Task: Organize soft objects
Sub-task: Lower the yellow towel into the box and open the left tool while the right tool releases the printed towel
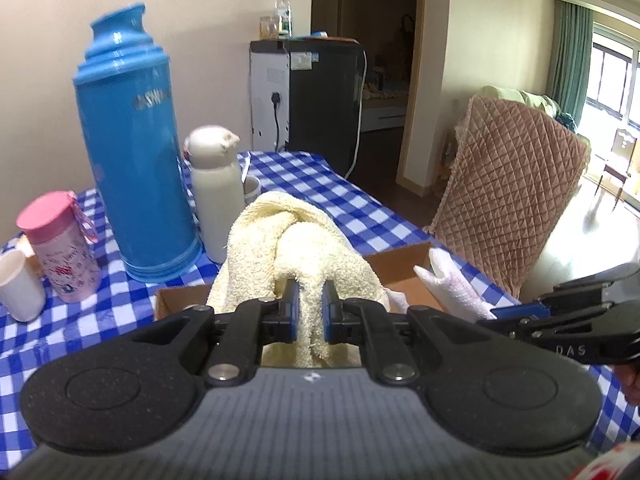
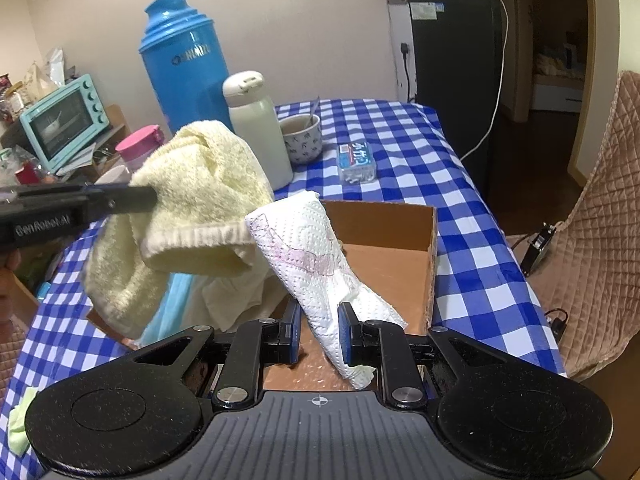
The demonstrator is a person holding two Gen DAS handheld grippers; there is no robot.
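Note:
My left gripper (image 1: 311,304) is shut on a pale yellow towel (image 1: 296,248) and holds it above the open cardboard box (image 1: 396,260). The towel also shows in the right wrist view (image 2: 200,184), hanging from the left gripper (image 2: 152,198) over the box's left side. My right gripper (image 2: 320,332) is shut on a rolled white paper towel with a pink print (image 2: 316,252), held over the box (image 2: 400,240). That paper towel shows at the right in the left wrist view (image 1: 456,284), with the right gripper (image 1: 516,314) beside it. A light blue cloth (image 2: 176,300) lies in the box under the towel.
On the blue checked tablecloth (image 1: 320,184) stand a tall blue thermos (image 1: 132,140), a white flask (image 1: 216,188), a pink-lidded bottle (image 1: 60,248) and a white cup (image 1: 18,284). A bowl (image 2: 302,136) and a tissue pack (image 2: 356,160) lie behind the box. A quilted chair (image 1: 508,192) stands at the right.

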